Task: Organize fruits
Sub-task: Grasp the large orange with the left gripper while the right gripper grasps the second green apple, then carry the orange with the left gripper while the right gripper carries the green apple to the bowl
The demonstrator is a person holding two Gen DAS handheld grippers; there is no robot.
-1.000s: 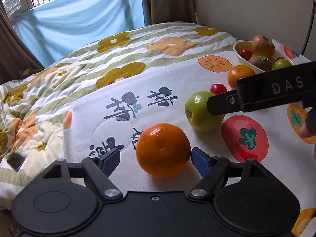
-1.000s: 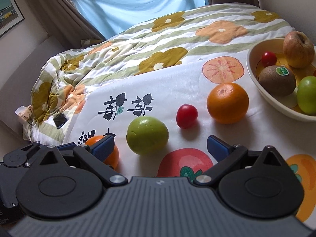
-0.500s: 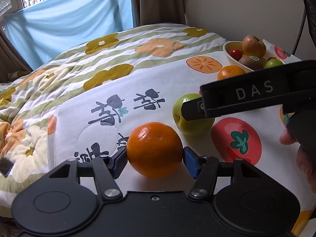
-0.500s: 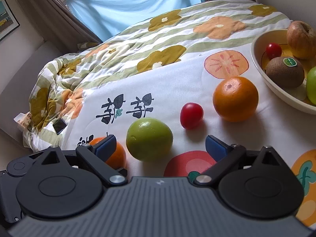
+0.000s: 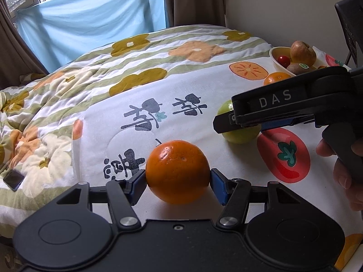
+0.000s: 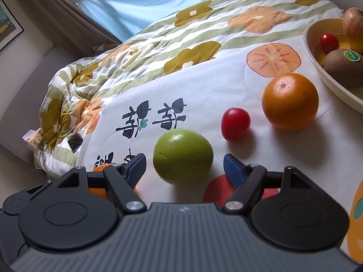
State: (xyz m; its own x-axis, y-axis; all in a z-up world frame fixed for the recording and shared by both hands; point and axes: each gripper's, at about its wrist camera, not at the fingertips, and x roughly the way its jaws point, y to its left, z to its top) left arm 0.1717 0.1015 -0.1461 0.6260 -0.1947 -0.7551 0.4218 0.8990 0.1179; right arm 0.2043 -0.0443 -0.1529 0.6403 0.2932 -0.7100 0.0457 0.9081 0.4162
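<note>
My left gripper is shut on an orange, with both blue pads against its sides just above the cloth. My right gripper is open around a green apple without touching it; the apple also shows in the left wrist view. A red cherry tomato and a second orange lie beyond the apple. A cream bowl at the right holds a kiwi, a small tomato and a brownish apple.
The fruit lies on a white printed cloth spread over a floral quilt. A phone lies on the quilt at the left. A wall rises behind the bowl, and a blue curtain hangs at the back.
My left gripper closed on the orange, which now looks lifted slightly. My right gripper moved forward until its open fingers flank the green apple.
</note>
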